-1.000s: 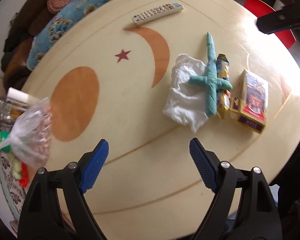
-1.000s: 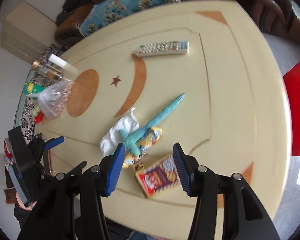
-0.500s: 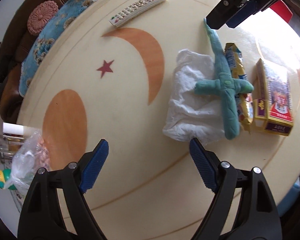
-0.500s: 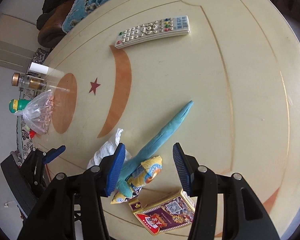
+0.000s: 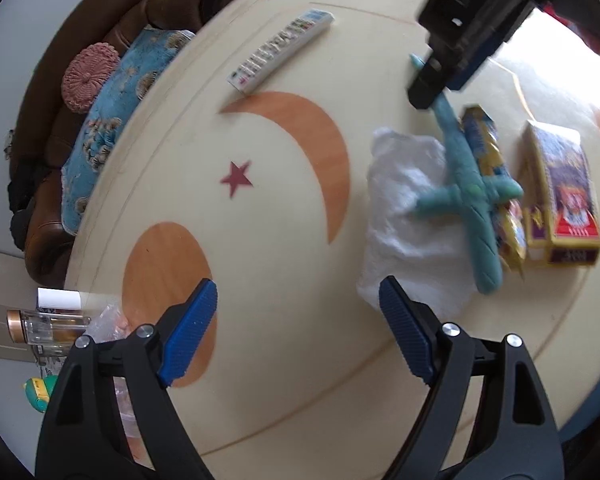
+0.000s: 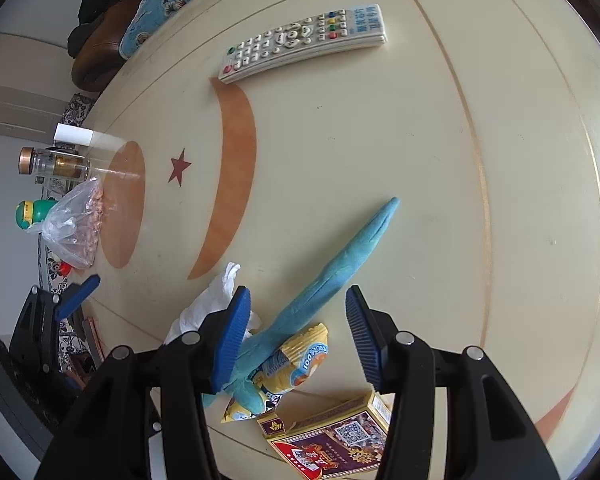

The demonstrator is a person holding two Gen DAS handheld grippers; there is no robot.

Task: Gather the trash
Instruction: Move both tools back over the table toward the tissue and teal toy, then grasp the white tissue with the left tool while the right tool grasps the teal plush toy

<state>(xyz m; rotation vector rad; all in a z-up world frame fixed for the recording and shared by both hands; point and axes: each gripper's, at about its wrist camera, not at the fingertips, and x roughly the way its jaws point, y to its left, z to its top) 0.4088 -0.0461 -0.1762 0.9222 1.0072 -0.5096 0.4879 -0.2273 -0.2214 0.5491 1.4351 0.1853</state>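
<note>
Both claws are hanging open and empty over the counter [image 6: 440, 152], the right claw [image 6: 296, 332] straddling the toy [image 6: 340, 264], the left claw [image 5: 298, 332] beside the tissue [image 5: 408, 224].

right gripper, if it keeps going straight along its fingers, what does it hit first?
Most likely the teal plush toy: its long body runs between the open fingers of the right gripper, lying on the yellow snack wrapper. Depth is unclear, but nothing else sits in that line.
</note>
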